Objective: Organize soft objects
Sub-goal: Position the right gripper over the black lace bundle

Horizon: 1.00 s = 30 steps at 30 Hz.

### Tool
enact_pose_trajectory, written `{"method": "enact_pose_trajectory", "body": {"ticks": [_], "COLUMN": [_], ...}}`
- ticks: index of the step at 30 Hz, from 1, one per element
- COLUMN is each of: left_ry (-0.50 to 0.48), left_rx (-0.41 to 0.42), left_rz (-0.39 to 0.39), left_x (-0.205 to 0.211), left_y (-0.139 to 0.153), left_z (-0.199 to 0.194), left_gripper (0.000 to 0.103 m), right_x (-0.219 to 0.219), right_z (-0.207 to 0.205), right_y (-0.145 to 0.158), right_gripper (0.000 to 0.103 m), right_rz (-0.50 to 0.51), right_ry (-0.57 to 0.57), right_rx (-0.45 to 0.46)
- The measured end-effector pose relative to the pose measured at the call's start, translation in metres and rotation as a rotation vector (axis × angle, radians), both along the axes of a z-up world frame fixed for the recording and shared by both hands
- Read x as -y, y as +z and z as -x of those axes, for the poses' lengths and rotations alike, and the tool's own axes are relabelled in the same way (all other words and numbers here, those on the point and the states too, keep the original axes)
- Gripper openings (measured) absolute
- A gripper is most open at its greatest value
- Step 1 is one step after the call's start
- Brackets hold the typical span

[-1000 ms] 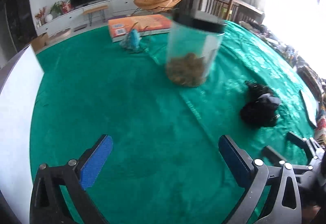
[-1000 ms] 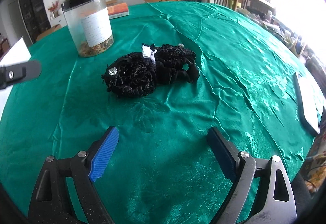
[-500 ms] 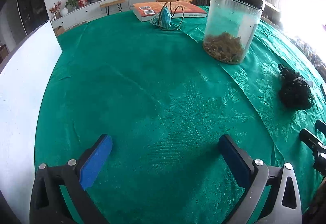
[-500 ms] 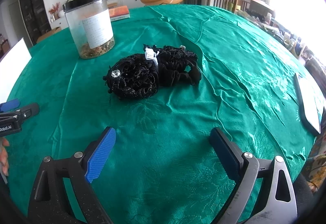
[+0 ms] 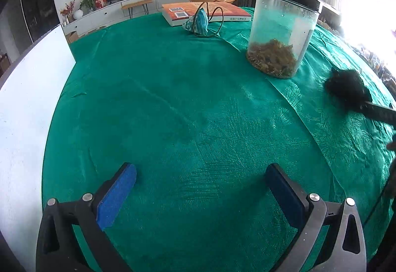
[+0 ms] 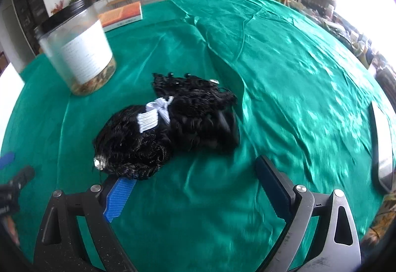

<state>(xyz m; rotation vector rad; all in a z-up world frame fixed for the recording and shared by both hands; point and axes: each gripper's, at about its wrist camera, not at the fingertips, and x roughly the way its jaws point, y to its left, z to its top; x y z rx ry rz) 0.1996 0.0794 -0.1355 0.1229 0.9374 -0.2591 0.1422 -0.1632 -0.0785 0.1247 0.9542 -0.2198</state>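
Observation:
A black frilly soft bundle [image 6: 170, 128] with a white tag and a small gem lies on the green tablecloth [image 6: 284, 69]. My right gripper [image 6: 195, 187] is open right at its near edge, the left blue pad partly under the bundle. The bundle also shows at the far right of the left wrist view [image 5: 346, 88], with a dark finger of the right gripper beside it. My left gripper [image 5: 200, 190] is open and empty over bare cloth. A small teal soft item [image 5: 200, 24] with a dark loop lies far back.
A clear plastic jar [image 5: 279, 32] with a black lid and brown contents stands left of the bundle; it also shows in the right wrist view [image 6: 79, 49]. An orange book [image 5: 205, 12] lies at the table's far edge. A white board [image 5: 22, 108] stands at the left. A dark tablet [image 6: 383, 148] lies at the right edge.
My right gripper has moved forward to the black bundle, its left pad now at the bundle's near edge. The left gripper has shifted little; the right gripper's finger now shows beside the bundle.

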Motion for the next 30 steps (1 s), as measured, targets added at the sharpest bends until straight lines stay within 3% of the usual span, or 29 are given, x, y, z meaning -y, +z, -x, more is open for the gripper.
{"method": "enact_pose_trajectory", "body": {"ticks": [3, 6, 9, 13, 30], "left_ry": [0.000, 0.001, 0.002, 0.002, 0.004], "left_rx": [0.000, 0.000, 0.000, 0.001, 0.001], "left_rz": [0.000, 0.001, 0.000, -0.001, -0.003], "left_x": [0.000, 0.000, 0.000, 0.000, 0.000], "left_y": [0.000, 0.000, 0.000, 0.000, 0.000], "left_z": [0.000, 0.000, -0.001, -0.001, -0.001], "left_gripper": [0.103, 0.103, 0.103, 0.103, 0.103], "right_x": [0.018, 0.021, 0.003, -0.021, -0.020], "right_z": [-0.012, 0.015, 0.031, 0.030, 0.028], "right_y": [0.003, 0.006, 0.004, -0.003, -0.006], "right_gripper": [0.095, 0.094, 0.094, 0.095, 0.096], "right_rz": [-0.076, -0.182, -0.134, 0.023, 0.012], "right_ry": [-0.007, -0.006, 0.037, 0.084, 0.078], "right_rx": [0.018, 0.060, 0.041, 0.014, 0.027]}}
